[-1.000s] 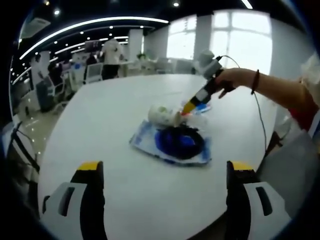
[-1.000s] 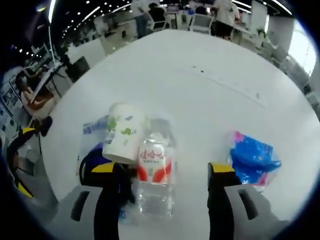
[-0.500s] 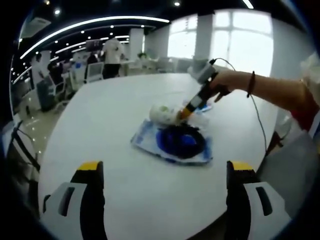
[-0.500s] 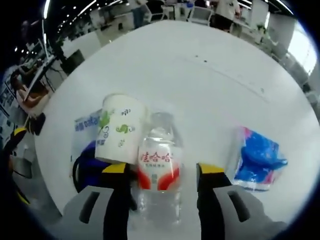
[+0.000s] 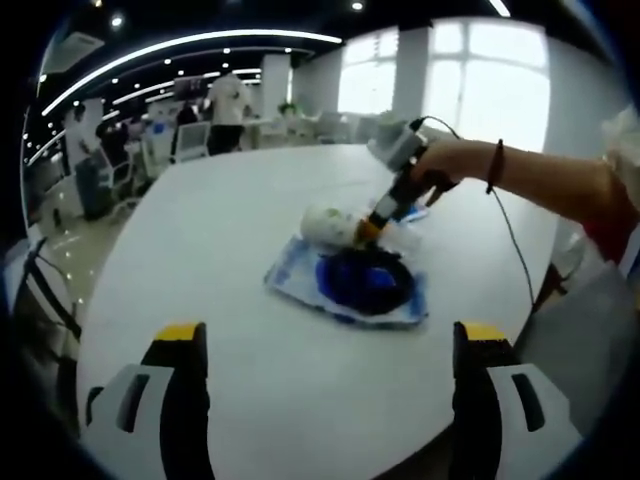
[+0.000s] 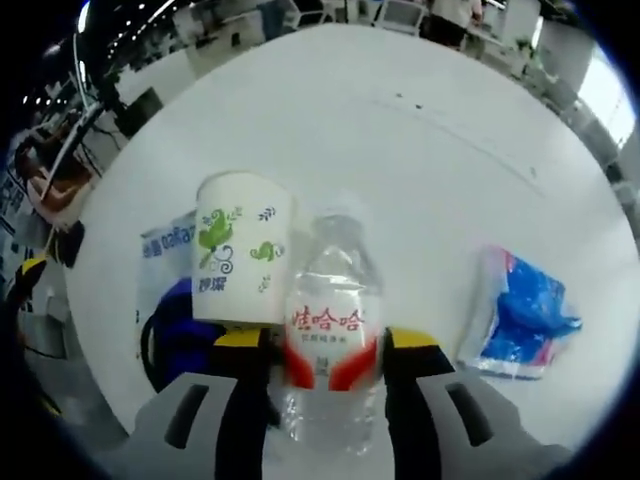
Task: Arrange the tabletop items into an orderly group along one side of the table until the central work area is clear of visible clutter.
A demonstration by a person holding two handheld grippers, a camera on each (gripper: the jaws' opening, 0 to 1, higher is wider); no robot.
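White oval worktop (image 6: 420, 110) carries the clutter. Right claw (image 6: 315, 345) straddles the water bottle (image 6: 330, 330), jaws beside its label, seemingly clamped; its long axis points to 12 o'clock. Paper cup (image 6: 240, 250) touches it at 10 o'clock. Left claw (image 5: 325, 345) is apart, farther off.

red-labelled clear bottle (image 6: 326, 350), green-patterned cup (image 6: 240, 250)

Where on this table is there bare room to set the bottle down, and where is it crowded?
Bare: the white table beyond the water bottle and paper cup, and between bottle and blue packet. Crowded: cup, bottle and bag with dark blue contents cluster at the right gripper.
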